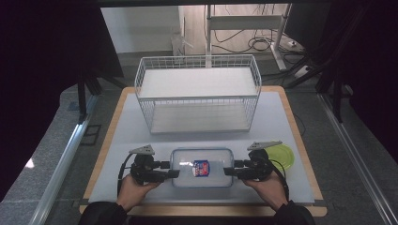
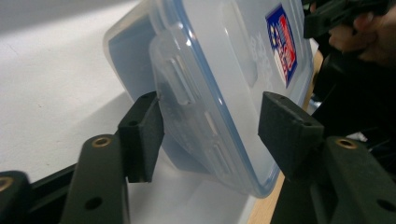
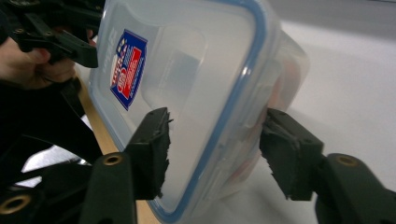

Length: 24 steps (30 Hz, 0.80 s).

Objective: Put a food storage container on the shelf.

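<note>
A clear plastic box (image 1: 202, 168) with a blue-sealed lid and a red and blue label lies at the table's front centre. My left gripper (image 1: 172, 169) is at its left short end and my right gripper (image 1: 230, 169) at its right short end. In the left gripper view the box (image 2: 224, 70) has its end latch between the spread jaws of my left gripper (image 2: 212, 128), one pad (image 2: 140, 135) against the latch. In the right gripper view the box (image 3: 196, 70) sits likewise in my right gripper (image 3: 217, 142), one pad (image 3: 289, 154) at the latch. Both grippers stand open.
A white wire basket (image 1: 197, 93) with a shelf stands at the back of the white mat. A yellow-green round lid (image 1: 281, 156) lies just right of my right gripper. The wooden table edge (image 1: 108, 136) frames the mat.
</note>
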{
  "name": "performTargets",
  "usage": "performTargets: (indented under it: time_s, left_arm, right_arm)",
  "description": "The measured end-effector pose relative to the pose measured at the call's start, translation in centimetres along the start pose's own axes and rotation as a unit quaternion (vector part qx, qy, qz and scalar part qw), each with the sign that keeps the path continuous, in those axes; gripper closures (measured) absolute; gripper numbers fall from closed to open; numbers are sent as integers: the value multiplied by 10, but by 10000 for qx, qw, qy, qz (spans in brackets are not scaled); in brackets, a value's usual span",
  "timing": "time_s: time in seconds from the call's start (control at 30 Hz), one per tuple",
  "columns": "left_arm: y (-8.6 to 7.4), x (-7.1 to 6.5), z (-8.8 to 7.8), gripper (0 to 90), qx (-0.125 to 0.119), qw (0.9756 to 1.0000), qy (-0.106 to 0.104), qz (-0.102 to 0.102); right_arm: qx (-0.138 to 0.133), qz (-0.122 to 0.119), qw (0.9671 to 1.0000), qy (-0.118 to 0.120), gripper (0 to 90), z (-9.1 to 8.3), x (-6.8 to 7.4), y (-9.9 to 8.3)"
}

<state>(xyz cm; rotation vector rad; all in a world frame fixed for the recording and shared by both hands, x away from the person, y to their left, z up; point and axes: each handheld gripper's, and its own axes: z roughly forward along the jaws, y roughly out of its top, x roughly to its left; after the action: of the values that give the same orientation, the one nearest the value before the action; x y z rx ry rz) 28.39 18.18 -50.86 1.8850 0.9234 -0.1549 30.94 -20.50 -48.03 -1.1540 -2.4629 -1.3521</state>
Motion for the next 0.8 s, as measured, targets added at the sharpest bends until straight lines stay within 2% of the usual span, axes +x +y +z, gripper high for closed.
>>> performTargets:
  time_s: [0.03, 0.23, 0.37, 0.53, 0.57, 0.7, 0.77, 0.8]
  left_arm:
    - [-1, 3, -1, 458, -114, 9997, -125, -163]
    - [-1, 5, -2, 488, -187, 9992, -189, -299]
    - [1, 3, -4, 497, -230, 9995, -48, -224]
    - [3, 0, -4, 500, -248, 9995, 120, -167]
    - [6, -2, -4, 499, -218, 9994, 243, -112]
    - [10, 0, -5, 497, -271, 9993, 243, -41]
    - [18, -2, -8, 497, -343, 9990, 287, 47]
    - [18, -2, -8, 497, -343, 9990, 287, 47]
  right_arm:
    - [-33, 99, 9999, 50, 484, -2, -1, -1]
    - [-122, 306, 9994, 95, 510, -4, -1, -4]
    - [-205, 364, 9991, 119, 533, -4, -1, -5]
    - [-292, 263, 9992, -34, 535, -3, 4, -3]
    - [-325, 217, 9992, -97, 534, -2, 5, -2]
    - [-388, 134, 9990, -177, 534, -4, 7, 2]
    - [-565, 132, 9982, -166, 536, -6, 6, 6]
    - [-565, 132, 9982, -166, 536, -6, 6, 6]
